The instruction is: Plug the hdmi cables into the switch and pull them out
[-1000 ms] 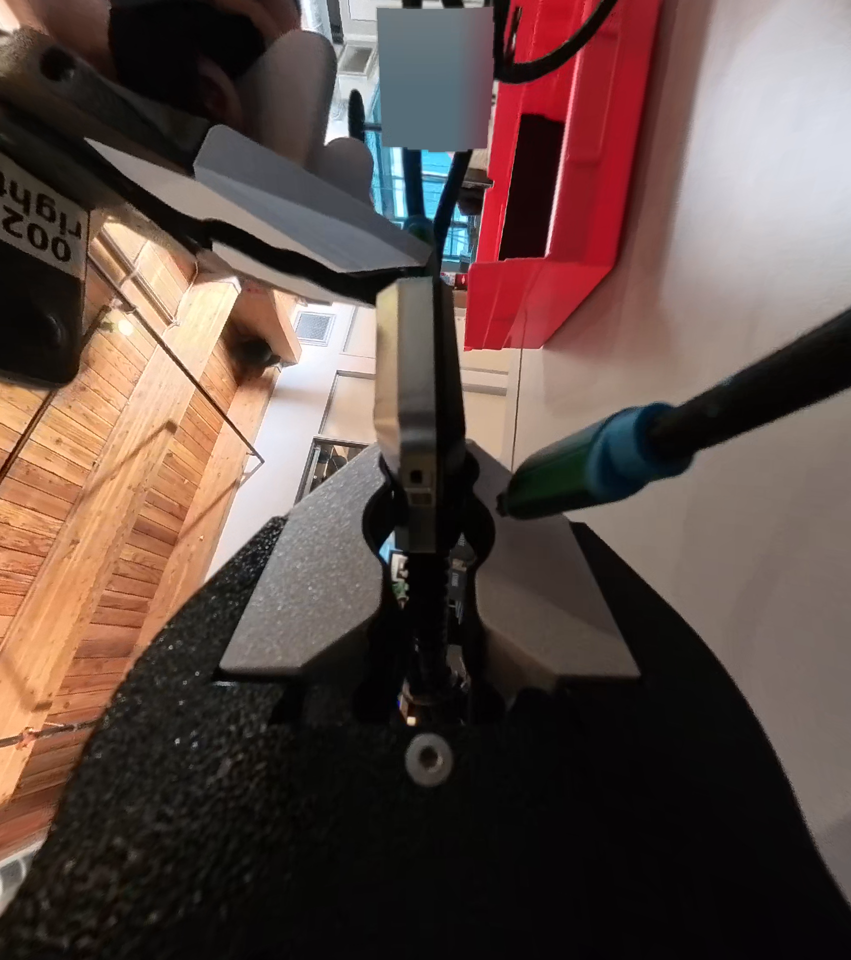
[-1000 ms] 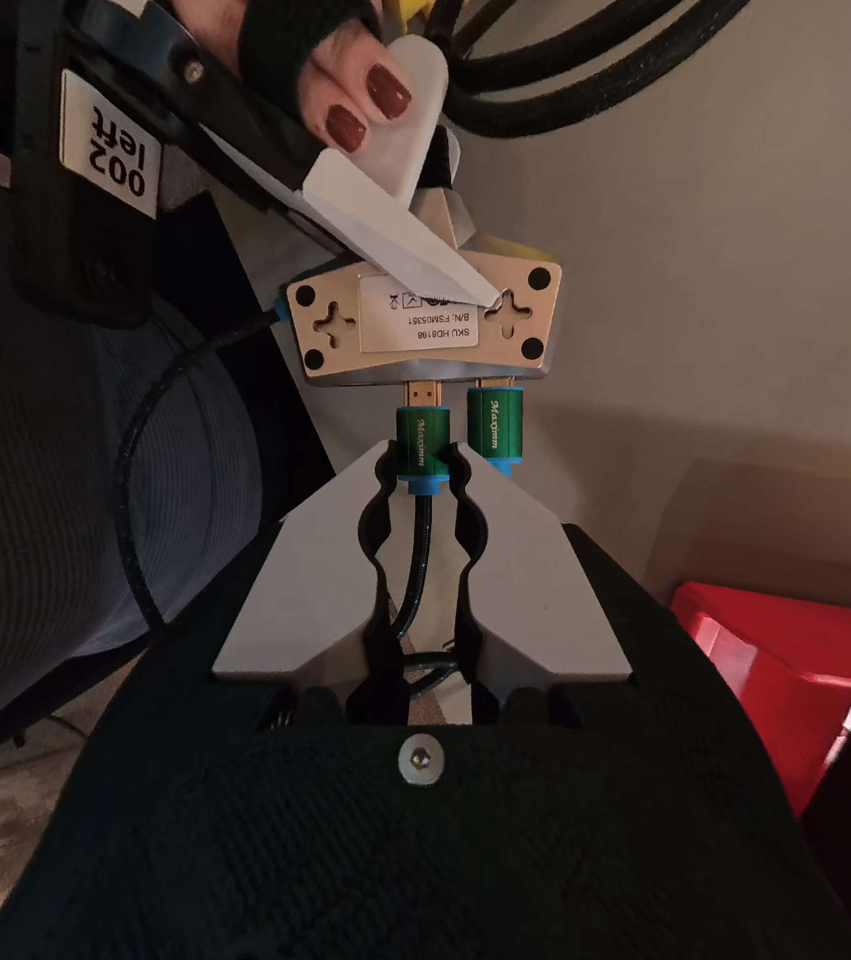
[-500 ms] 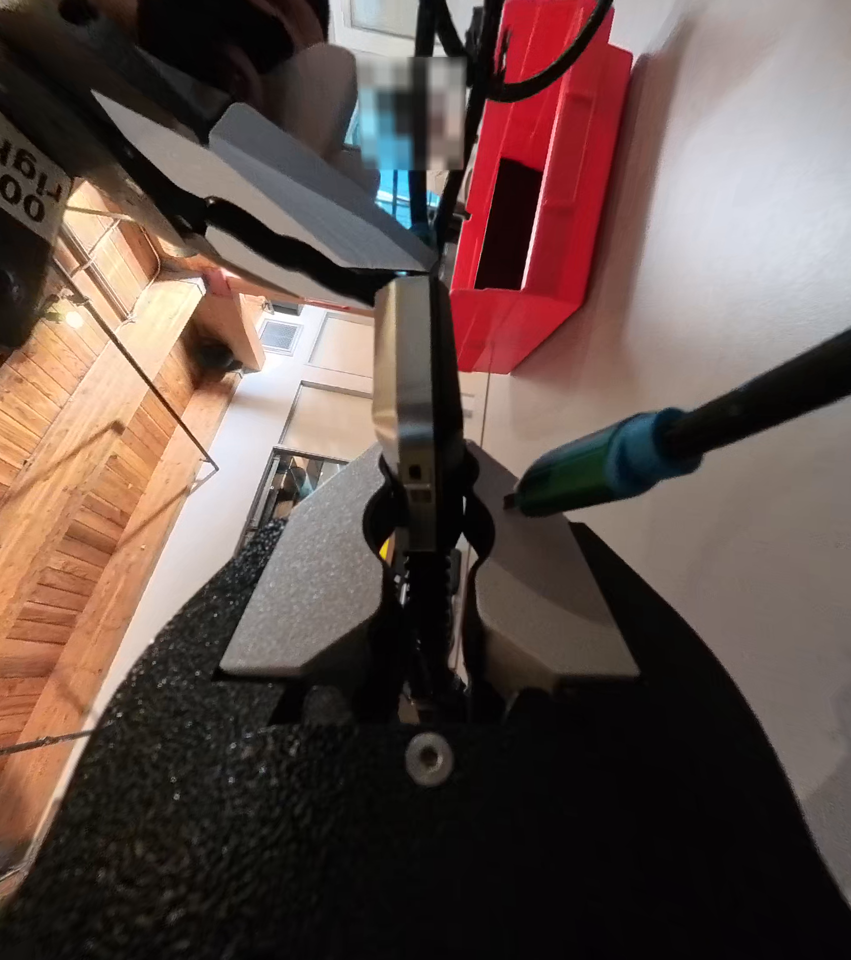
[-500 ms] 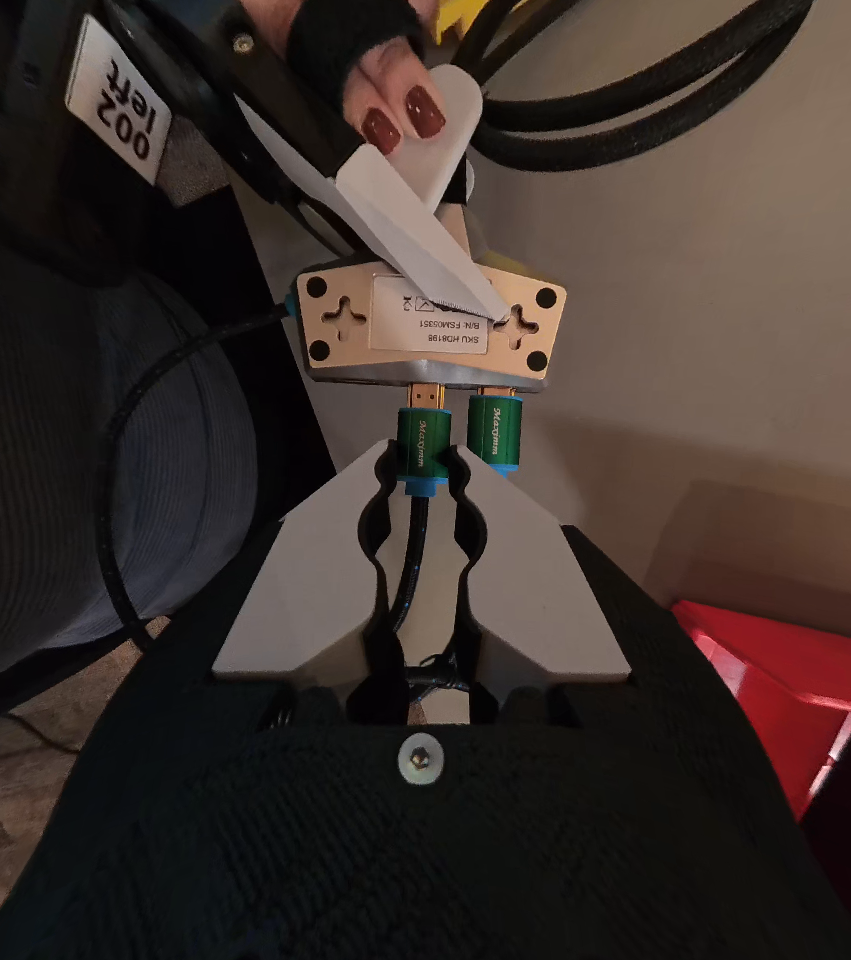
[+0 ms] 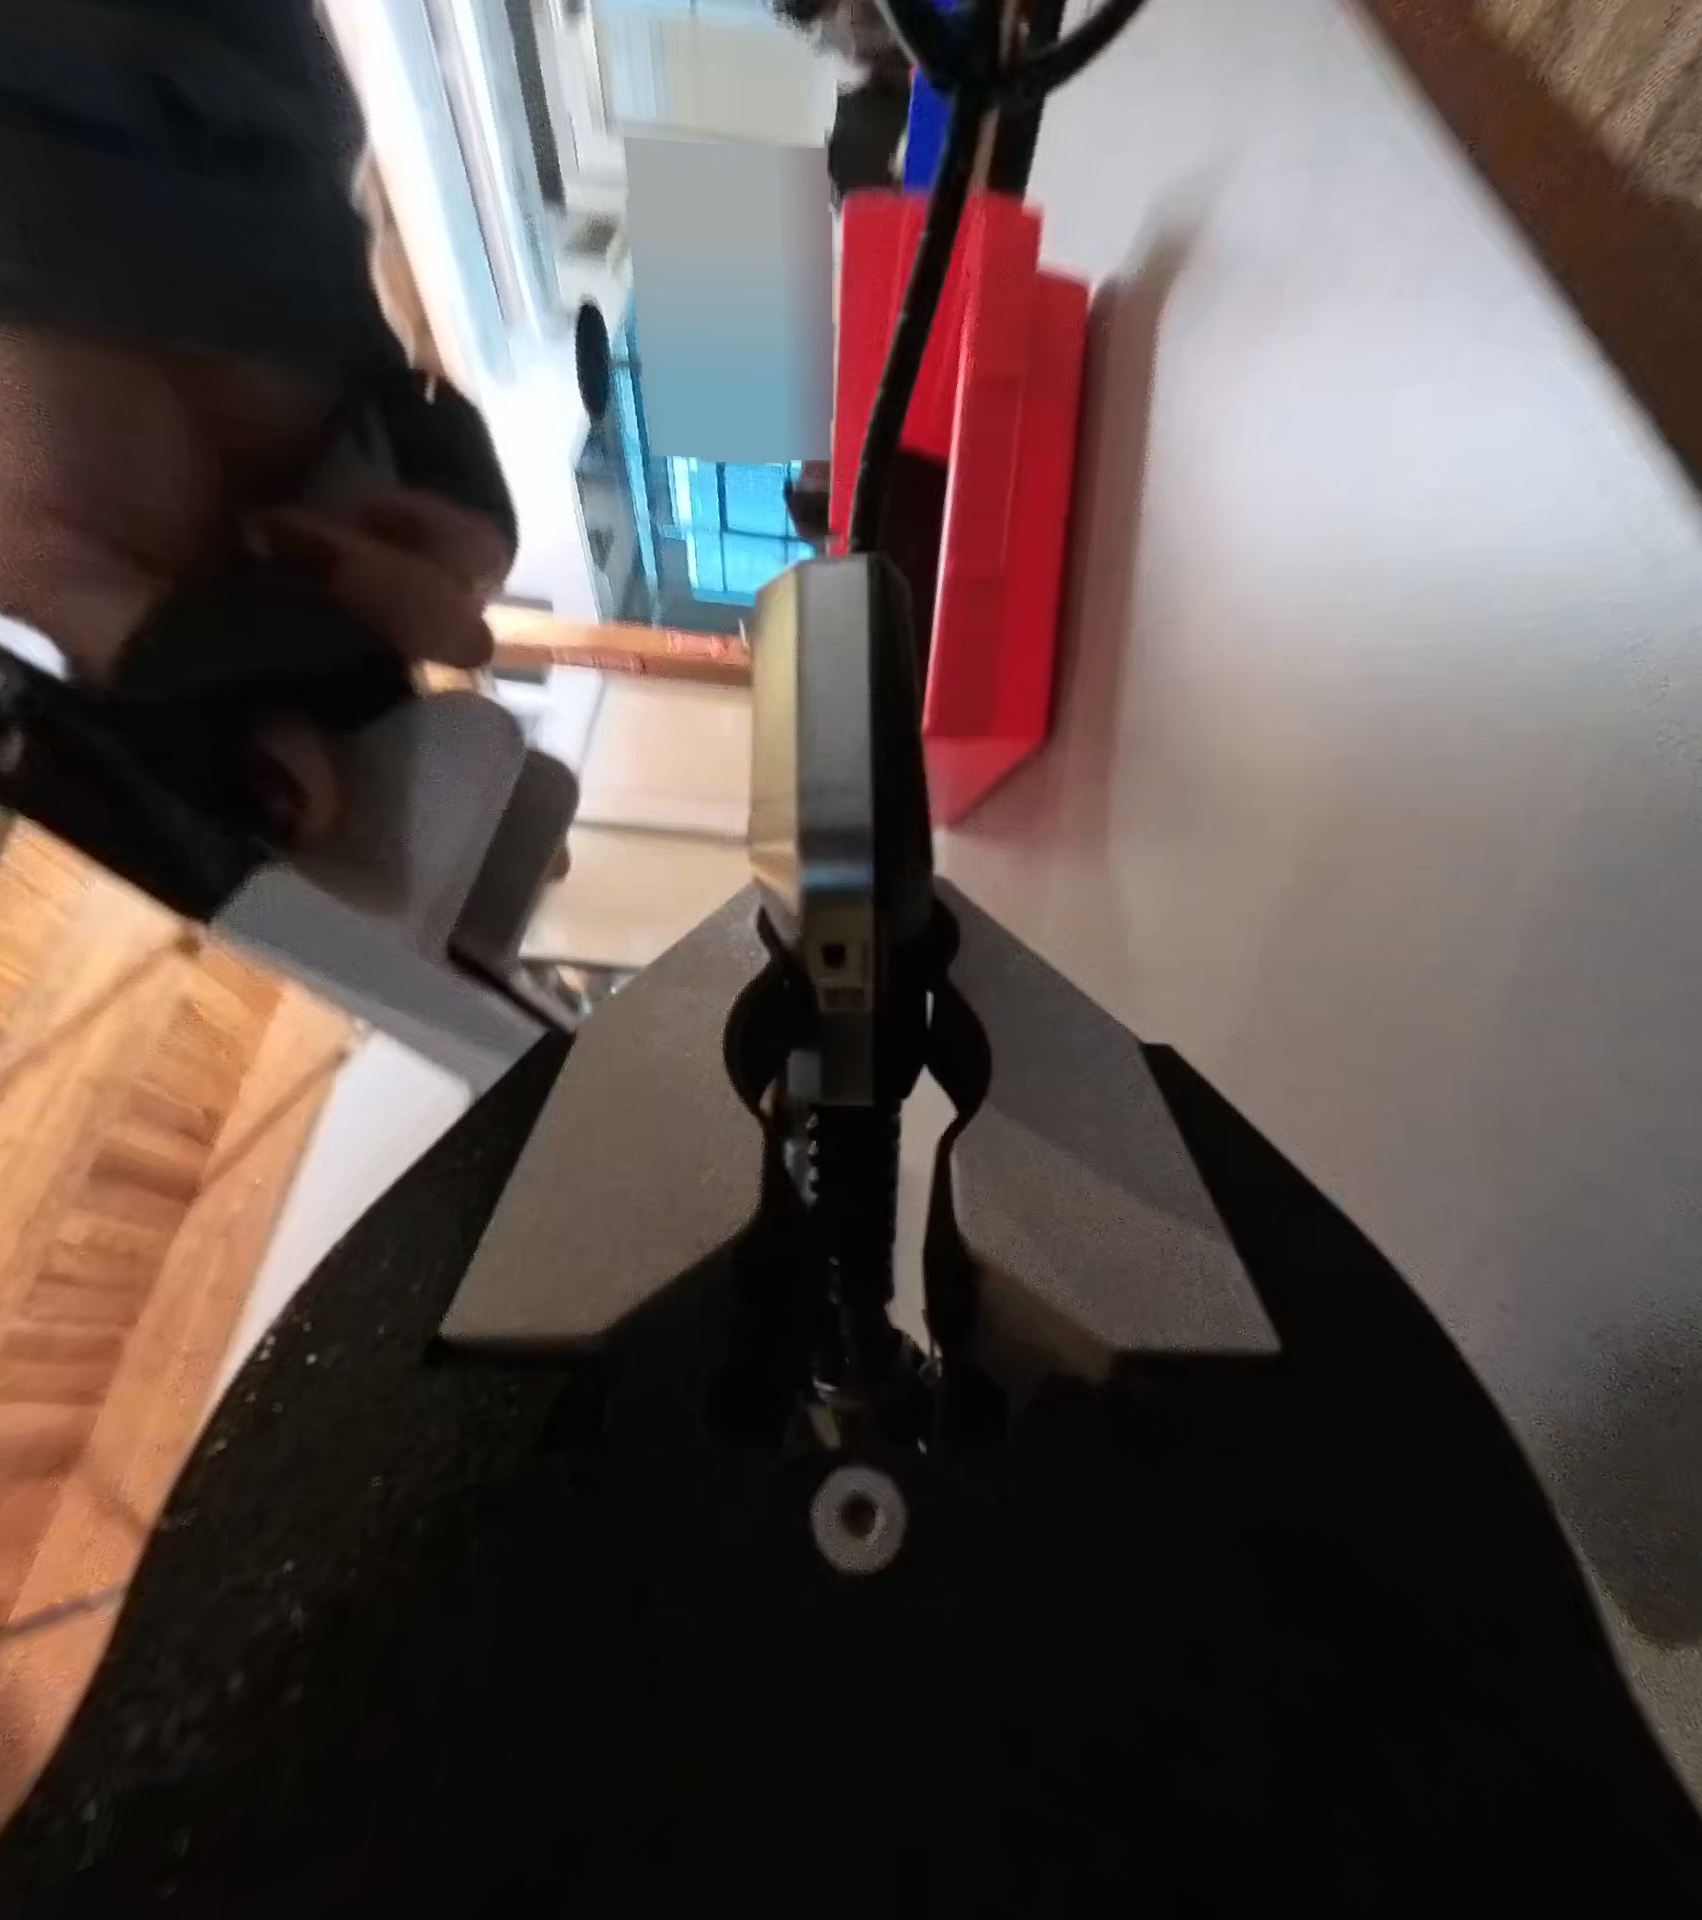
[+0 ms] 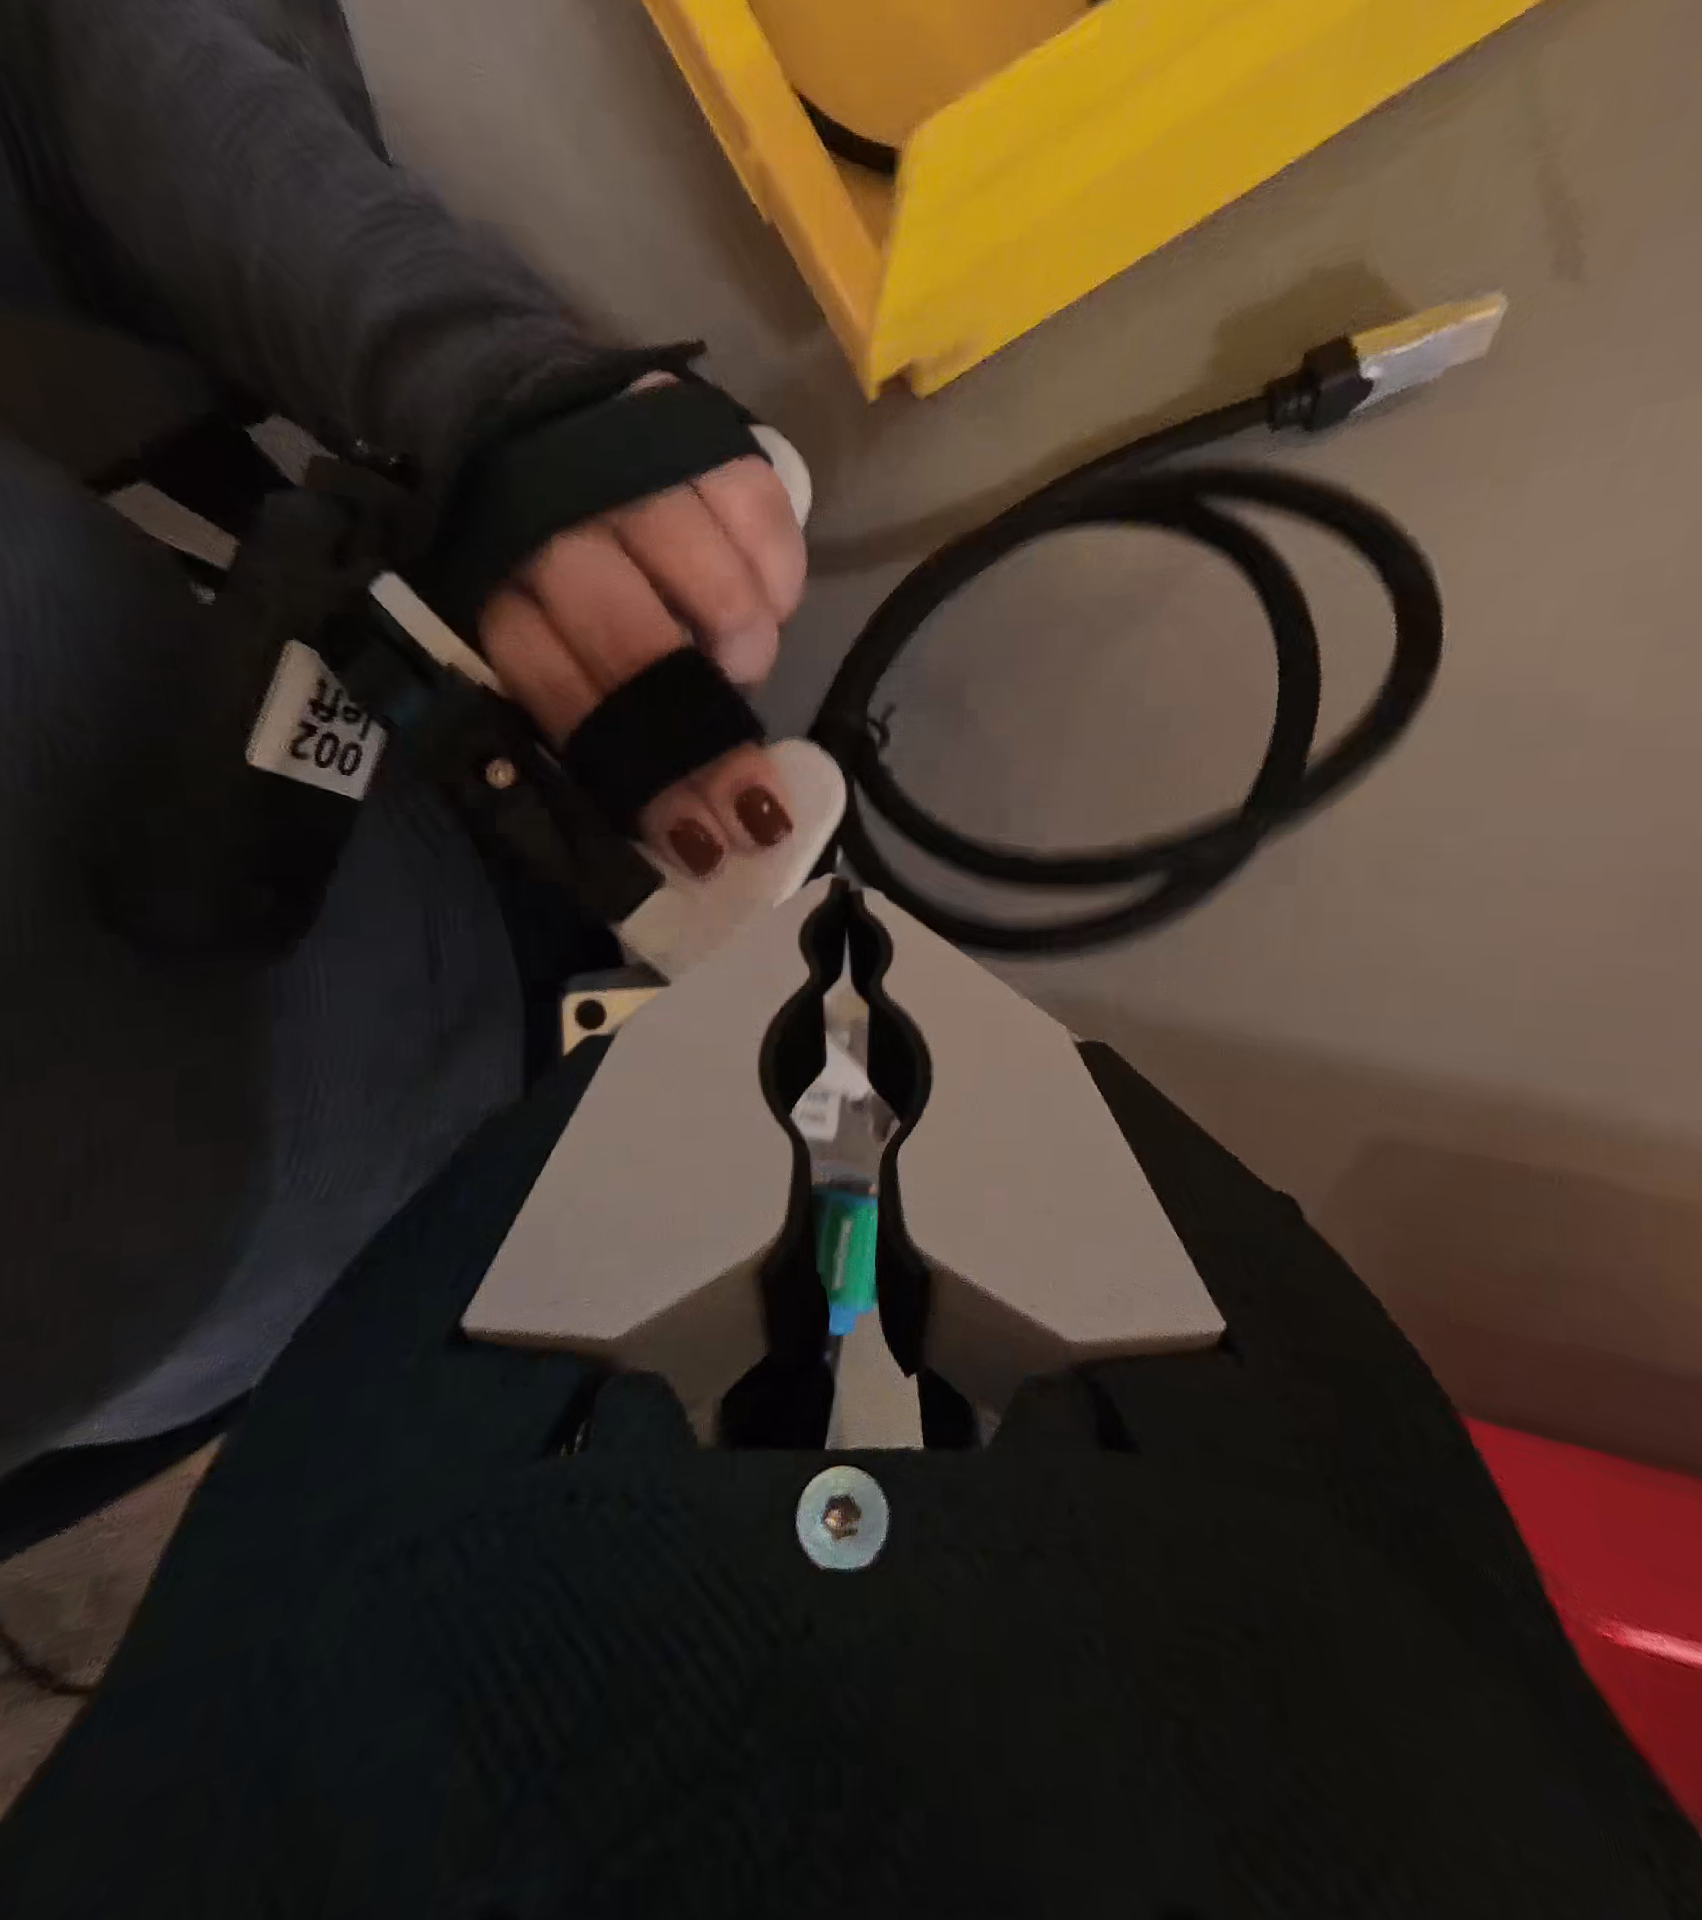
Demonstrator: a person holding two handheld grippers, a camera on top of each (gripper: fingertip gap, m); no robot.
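1. Left gripper: fingers closed on the narrow end of the switch, a flat silver and black box seen edge-on, standing out ahead of the fingertips. A black cable runs from its far end up and out of view.
2. Right gripper: fingertips nearly touching, nothing held between them. Through the gap lower between the fingers shows a green plug with a blue collar, lying behind the gripper, not clamped.
3. Switch in the right wrist view: only a pale corner with a black dot, just left of the right gripper, under the left gripper's white fingers.
4. Person's hand: strapped in black to the left gripper's handle, dark sleeve behind.
5. Coiled black cable: on the grey tabletop, ending in a silver plug.
6. Yellow bin: on the tabletop beyond the coil.
7. Red bin: on the tabletop beyond the switch in the left wrist view.
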